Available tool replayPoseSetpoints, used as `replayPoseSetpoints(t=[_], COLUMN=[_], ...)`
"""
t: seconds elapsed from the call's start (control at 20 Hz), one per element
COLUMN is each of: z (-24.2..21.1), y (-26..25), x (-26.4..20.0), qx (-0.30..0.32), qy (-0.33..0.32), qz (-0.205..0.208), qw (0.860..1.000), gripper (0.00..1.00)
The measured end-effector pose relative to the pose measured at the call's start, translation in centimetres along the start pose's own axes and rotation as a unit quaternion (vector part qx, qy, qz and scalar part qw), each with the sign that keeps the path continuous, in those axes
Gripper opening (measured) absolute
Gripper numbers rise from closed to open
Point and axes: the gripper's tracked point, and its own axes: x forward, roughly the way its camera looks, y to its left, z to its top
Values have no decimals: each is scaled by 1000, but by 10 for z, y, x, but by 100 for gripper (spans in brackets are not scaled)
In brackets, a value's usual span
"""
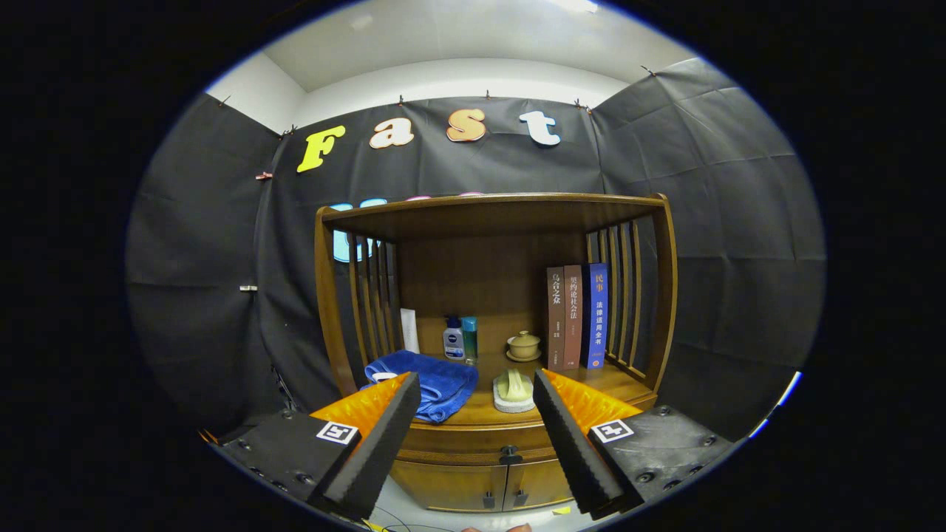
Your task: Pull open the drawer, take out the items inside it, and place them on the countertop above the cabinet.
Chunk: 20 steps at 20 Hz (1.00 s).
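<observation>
Fingers spread wide, gripper [477, 443] grasping nothing, well back from the cabinet [495, 473]. Between the fingers sits the drawer [473, 441], closed, its knob [508, 452] dead centre. Above it, on the countertop [591, 384]: a blue towel [436, 380], a pale brush [513, 390], two bottles [460, 338], a lidded cup [524, 345], three upright books [576, 316].

Glossy brown wood cabinet [502, 436], soft blue cloth towel [436, 380], glazed ceramic lidded cup [524, 344], ridged tool [477, 443] pads [384, 443].
</observation>
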Motion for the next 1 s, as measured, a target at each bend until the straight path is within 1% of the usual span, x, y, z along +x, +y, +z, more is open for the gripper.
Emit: replayPoseSetpoints(t=[0.65,1.0], z=[7,9], y=[-4,-16], x=[-4,-6], qx=[-2,5], qy=[-13,-17], qz=[-7,-21], qw=[1000,1000], gripper=[99,99])
